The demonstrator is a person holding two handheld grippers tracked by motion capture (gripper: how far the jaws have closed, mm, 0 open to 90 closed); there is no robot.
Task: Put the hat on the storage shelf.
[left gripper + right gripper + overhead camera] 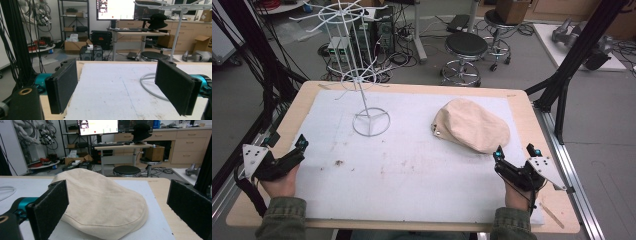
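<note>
On the white mat [412,170] that covers the table [522,107], a beige cap [472,125] lies flat at the right, well apart from the wire rack [362,75] standing at the left rear; the rack's arms look bare. The right gripper [515,151] rests near the mat's front right corner, just short of the cap, its jaws spread wide and holding nothing; in the right gripper view the cap [105,200] sits squarely ahead between the two pads, its near brim close to the left pad [51,205]. The left gripper [287,145] rests at the mat's left edge, jaws likewise wide and empty; in the left gripper view the rack's ring base [152,85] lies ahead and to the right, with bare mat between the pads.

Judging from the layout, the work is to hang the cap on the rack, and the step in hand is the approach: nothing is grasped yet. The next move likely calls for the right gripper to advance low over the mat, take the cap's near edge between the pads, and close on the cloth; soft fabric may bunch or slide, so a firm bite on the brim seam seems wise; the left gripper may need to steady the rack, which looks light and could tip.
</note>
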